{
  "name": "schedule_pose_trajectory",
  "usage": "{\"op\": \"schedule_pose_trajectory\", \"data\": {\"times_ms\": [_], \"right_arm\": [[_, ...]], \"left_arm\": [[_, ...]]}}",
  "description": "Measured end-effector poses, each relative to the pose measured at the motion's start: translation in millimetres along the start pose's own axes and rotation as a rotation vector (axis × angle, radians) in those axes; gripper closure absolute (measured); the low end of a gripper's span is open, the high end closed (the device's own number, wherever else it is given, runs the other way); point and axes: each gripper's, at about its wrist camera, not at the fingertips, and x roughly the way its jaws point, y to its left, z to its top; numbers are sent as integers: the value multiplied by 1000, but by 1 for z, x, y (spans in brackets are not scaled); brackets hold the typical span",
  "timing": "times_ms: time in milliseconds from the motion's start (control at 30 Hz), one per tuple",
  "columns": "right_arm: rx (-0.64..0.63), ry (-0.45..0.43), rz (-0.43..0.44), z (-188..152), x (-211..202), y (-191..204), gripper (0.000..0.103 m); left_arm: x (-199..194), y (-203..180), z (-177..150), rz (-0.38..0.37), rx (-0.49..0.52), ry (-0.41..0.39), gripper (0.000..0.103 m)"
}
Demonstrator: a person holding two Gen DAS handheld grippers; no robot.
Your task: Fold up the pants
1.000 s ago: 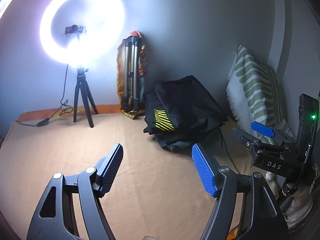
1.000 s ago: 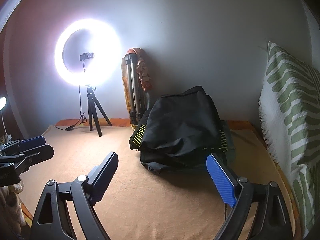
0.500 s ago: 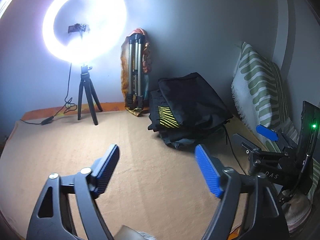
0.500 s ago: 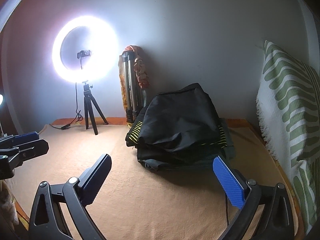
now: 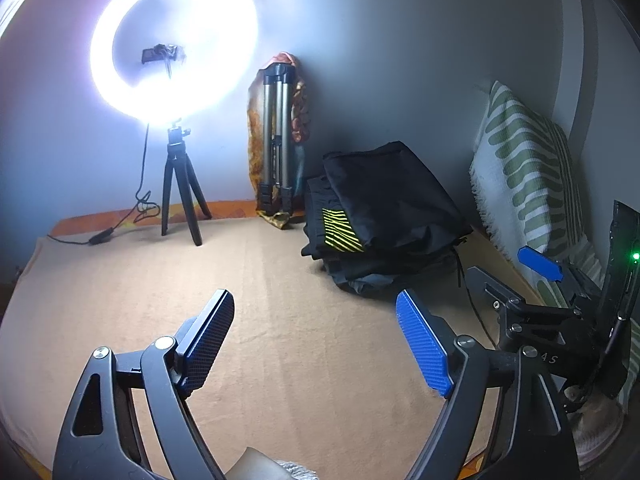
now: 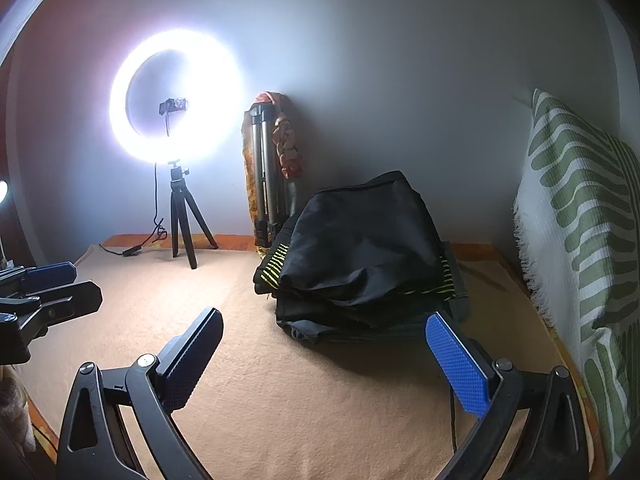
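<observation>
A stack of folded black pants point(image 5: 384, 216) with yellow-green stripes lies on the tan blanket point(image 5: 280, 300) near the back wall, and it also shows in the right wrist view point(image 6: 360, 256). My left gripper point(image 5: 316, 336) is open and empty, held above the blanket well short of the stack. My right gripper point(image 6: 324, 352) is open and empty, just in front of the stack. The right gripper shows at the right edge of the left wrist view point(image 5: 536, 280). The left gripper shows at the left edge of the right wrist view point(image 6: 48, 292).
A lit ring light point(image 5: 172, 44) on a small black tripod point(image 5: 180, 192) stands at the back left, its cable trailing left. A folded silver tripod point(image 5: 276, 140) with patterned cloth leans on the wall. A green-and-white pillow point(image 6: 580, 240) stands at the right.
Both grippers have drifted a little; the left view has shifted so the stack sits further right, and the right gripper has opened wider and neared the stack.
</observation>
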Motion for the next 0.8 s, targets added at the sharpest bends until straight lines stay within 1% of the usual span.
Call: {"op": "schedule_pose_trajectory", "data": {"times_ms": [167, 600, 800], "right_arm": [[11, 3, 3, 0, -1, -1, 0], [-1, 14, 7, -2, 1, 3, 0], [-2, 15, 8, -3, 0, 5, 0]], "left_arm": [[0, -1, 1, -14, -4, 3, 19], [3, -1, 1, -26, -13, 22, 18], [3, -2, 2, -22, -9, 19, 18]]}}
